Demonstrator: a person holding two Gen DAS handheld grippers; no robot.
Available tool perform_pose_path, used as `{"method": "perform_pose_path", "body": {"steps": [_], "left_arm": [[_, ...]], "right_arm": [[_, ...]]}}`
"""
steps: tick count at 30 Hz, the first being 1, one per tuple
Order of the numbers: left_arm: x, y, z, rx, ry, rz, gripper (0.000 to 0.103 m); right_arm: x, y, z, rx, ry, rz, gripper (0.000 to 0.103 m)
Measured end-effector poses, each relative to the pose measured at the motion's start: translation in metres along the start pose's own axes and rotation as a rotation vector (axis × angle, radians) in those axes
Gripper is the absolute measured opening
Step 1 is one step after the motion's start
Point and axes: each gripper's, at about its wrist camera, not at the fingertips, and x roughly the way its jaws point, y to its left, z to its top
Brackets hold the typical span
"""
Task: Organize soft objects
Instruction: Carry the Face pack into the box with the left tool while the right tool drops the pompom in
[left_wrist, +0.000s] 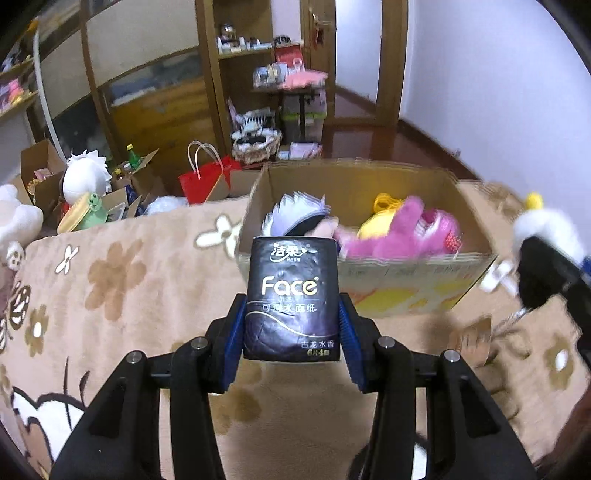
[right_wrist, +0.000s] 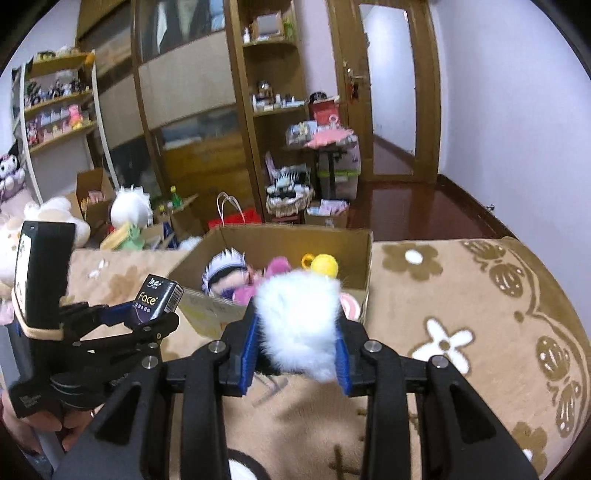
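**Black linkage grippers with blue ribbed pads**

The left gripper (left_wrist: 291, 325) is built from matte black arms that spread into a scissor-like linkage, pinned by round silver screws at each joint. Its fingers (left_wrist: 231, 350) carry bright blue pads with fine ribbing on the inner faces. The right gripper (right_wrist: 297, 341) has the same make: black bars, four silver pivot screws in a row, blue ribbed pads (right_wrist: 248, 354). Seen from the right wrist view, the left unit bears a black block strapped on with a tan band, and small white lettering marks its handle. Bare skin of the left hand (right_wrist: 48, 428) shows below it.
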Motion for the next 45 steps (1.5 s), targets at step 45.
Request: {"method": "perform_pose_path", "body": {"steps": [45], "left_arm": [[0.064,-0.02,0.066,0.122,-0.09,0.032,0.046]], "right_arm": [[0.099,-0.019,0.057,-0.084,0.072,-0.025,0.037]]}}
